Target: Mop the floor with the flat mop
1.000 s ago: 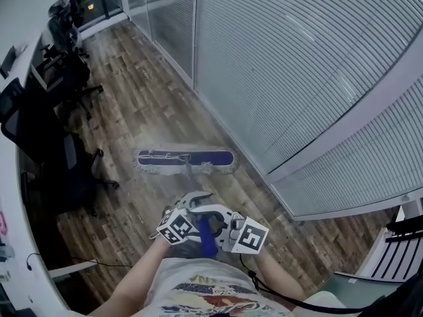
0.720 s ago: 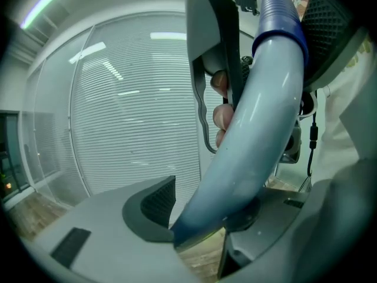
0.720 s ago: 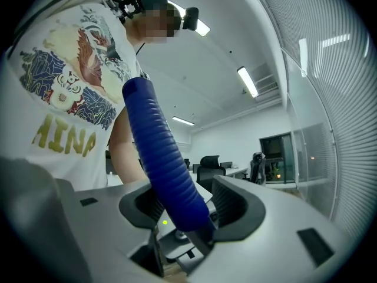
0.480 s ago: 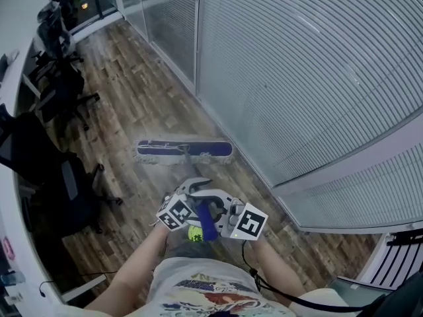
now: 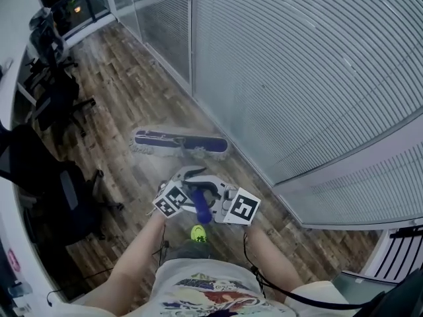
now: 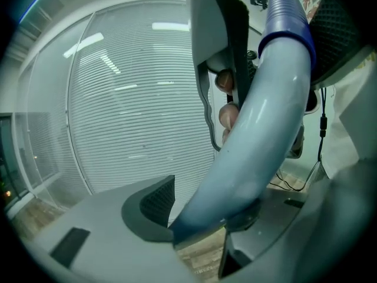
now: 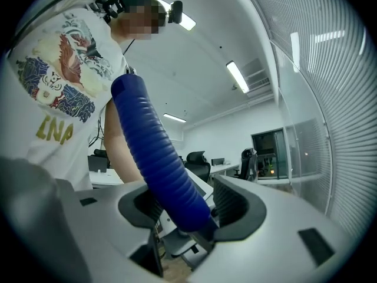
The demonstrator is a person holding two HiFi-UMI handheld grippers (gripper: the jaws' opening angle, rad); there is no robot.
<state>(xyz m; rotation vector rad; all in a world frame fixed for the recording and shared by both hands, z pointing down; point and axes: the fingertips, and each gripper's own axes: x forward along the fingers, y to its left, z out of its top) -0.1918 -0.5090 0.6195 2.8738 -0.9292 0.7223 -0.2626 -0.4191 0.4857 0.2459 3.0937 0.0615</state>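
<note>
The flat mop's head [image 5: 180,142], blue with a white fringe, lies flat on the wooden floor [image 5: 125,91] close to the glass wall. Its handle [image 5: 189,172] rises toward me and ends in a blue ribbed grip [image 5: 201,207]. My left gripper [image 5: 185,185] is shut on the pale part of the handle [image 6: 259,134], which crosses between its jaws. My right gripper [image 5: 215,191] is shut on the blue ribbed grip [image 7: 159,158] just behind it. The two grippers face each other across the handle, marker cubes outward.
A glass wall with lowered blinds [image 5: 297,78] runs along the right. Black office chairs [image 5: 63,193] and a white desk edge [image 5: 9,220] line the left, with more chairs [image 5: 53,78] farther back. A yellow-green shoe tip [image 5: 197,232] shows below the grippers.
Both grippers and the mop have been pushed forward along the glass wall. The mop head now lies farther up the floor, and the chairs at the left have slid back past me.
</note>
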